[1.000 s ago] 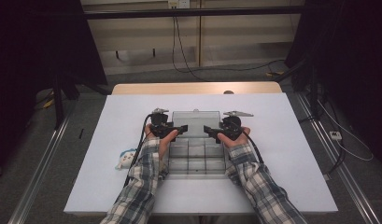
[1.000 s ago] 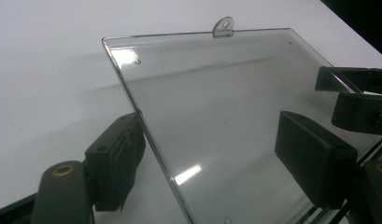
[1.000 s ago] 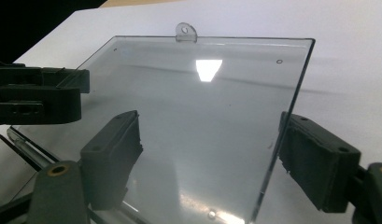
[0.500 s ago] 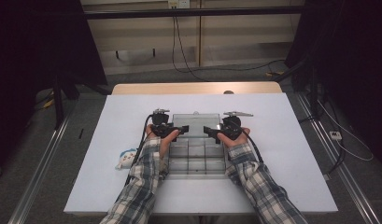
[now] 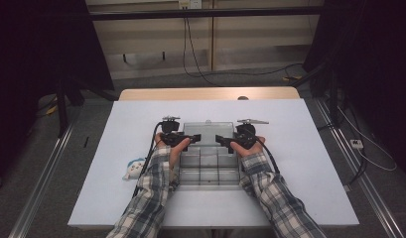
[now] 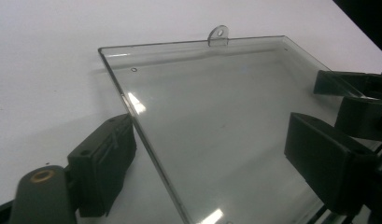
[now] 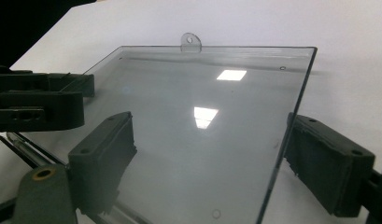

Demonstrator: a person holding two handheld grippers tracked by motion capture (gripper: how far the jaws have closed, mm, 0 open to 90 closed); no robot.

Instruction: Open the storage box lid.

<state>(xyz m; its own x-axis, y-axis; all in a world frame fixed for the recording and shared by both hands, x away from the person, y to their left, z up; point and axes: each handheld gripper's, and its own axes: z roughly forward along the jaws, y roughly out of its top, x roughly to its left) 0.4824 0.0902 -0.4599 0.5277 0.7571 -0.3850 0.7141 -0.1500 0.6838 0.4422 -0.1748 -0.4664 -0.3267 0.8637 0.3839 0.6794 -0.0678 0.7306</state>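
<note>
Lid (image 5: 206, 130) unchanged since earlier; my left gripper (image 5: 189, 139) and right gripper (image 5: 221, 140) straddle its side edges, jaws released.

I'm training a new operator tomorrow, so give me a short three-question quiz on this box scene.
1. True or false: the left claw is shut on the lid.
2. What lies on the table to the left of the box? A) a toy B) a cup C) a spoon
3. Fill in: seen from the person, the lid's tab sits on its ___ edge.

Key
1. False: it is open, astride the lid's side edge, as is the right claw.
2. A, the toy.
3. Far.
</note>
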